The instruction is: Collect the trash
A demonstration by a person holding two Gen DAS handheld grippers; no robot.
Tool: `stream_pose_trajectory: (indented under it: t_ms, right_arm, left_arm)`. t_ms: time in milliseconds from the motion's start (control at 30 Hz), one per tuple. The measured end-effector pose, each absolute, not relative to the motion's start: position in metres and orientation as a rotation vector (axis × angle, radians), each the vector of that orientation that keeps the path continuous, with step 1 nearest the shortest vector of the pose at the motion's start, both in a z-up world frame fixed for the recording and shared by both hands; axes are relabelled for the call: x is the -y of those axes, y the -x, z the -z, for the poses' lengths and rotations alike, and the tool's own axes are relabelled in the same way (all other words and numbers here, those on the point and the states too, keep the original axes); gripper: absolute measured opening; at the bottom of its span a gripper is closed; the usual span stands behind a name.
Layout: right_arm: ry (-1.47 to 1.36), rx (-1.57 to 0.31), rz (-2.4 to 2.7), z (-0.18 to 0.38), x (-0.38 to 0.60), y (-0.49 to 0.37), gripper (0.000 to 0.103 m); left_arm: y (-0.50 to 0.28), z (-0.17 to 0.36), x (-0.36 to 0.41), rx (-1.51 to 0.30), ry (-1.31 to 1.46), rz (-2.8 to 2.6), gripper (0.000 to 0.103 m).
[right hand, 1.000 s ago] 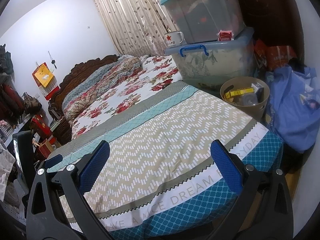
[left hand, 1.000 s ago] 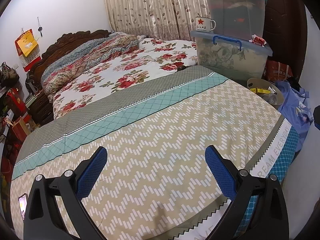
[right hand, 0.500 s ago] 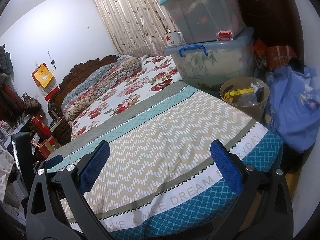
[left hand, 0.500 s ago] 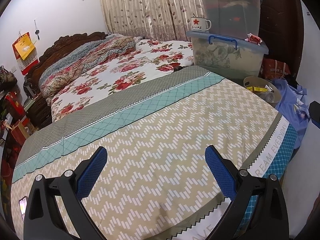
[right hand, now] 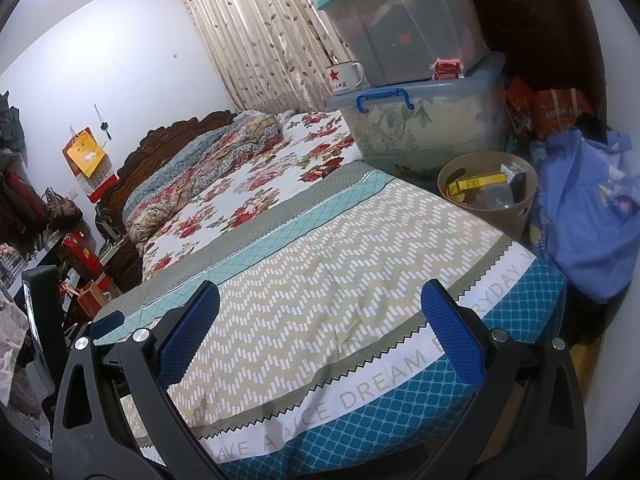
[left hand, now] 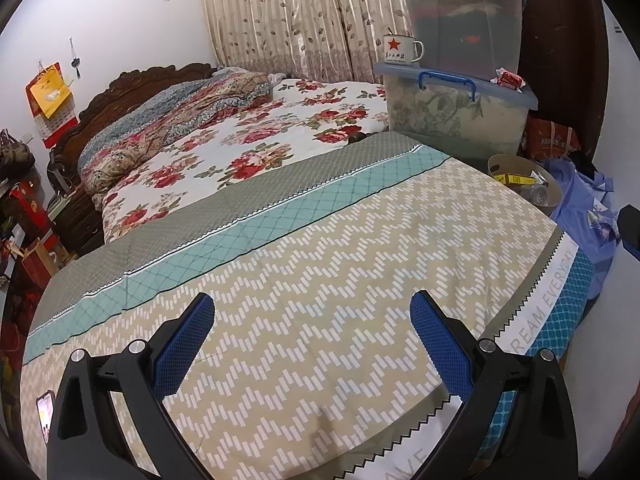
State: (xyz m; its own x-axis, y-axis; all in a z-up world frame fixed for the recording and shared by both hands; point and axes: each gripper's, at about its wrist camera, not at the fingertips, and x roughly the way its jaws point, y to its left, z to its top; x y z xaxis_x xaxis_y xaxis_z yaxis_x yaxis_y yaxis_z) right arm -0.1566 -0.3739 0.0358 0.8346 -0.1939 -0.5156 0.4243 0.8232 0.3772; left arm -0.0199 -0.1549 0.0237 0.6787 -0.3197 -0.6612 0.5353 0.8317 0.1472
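Bedding [right hand: 320, 264] of woven chevron cotton spans the frame. Stacked translucent plastic tubs [right hand: 424, 120] stand at one o'clock. Round tan wastebasket [right hand: 486, 196] at two o'clock holds trash, including a yellow carton [right hand: 476, 183]. Left gripper [left hand: 312, 320] and right gripper [right hand: 320, 308], blue textured pads, both spread wide, empty.
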Motion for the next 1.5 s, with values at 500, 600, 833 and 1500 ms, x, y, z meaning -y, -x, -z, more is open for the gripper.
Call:
stream_pose_trajectory:
  t_ms: [500, 600, 833, 1500]
  right_arm:
    - [-0.505, -0.481, 0.342, -0.0358, 0.3741, 0.1566, 0.100]
    - [-0.505, -0.481, 0.342, -0.0354, 0.3739, 0.1565, 0.100]
    - [-0.506, -0.481, 0.341, -0.0360, 0.3743, 0.1566, 0.100]
    - [-0.505, -0.481, 0.341, -0.0357, 0.3747, 0.1577, 0.100]
  left_arm:
    - [0.0243, -0.0256, 0.1535, -0.636, -0.354, 0.506, 0.094]
    - [0.0242, -0.0262, 0.1529, -0.635, -0.353, 0.498, 0.094]
    - [0.0252, -0.0274, 0.1521, -0.633, -0.351, 0.486, 0.094]
    - [0.0219, -0.0240, 0.1511, -0.655, -0.366, 0.468, 0.094]
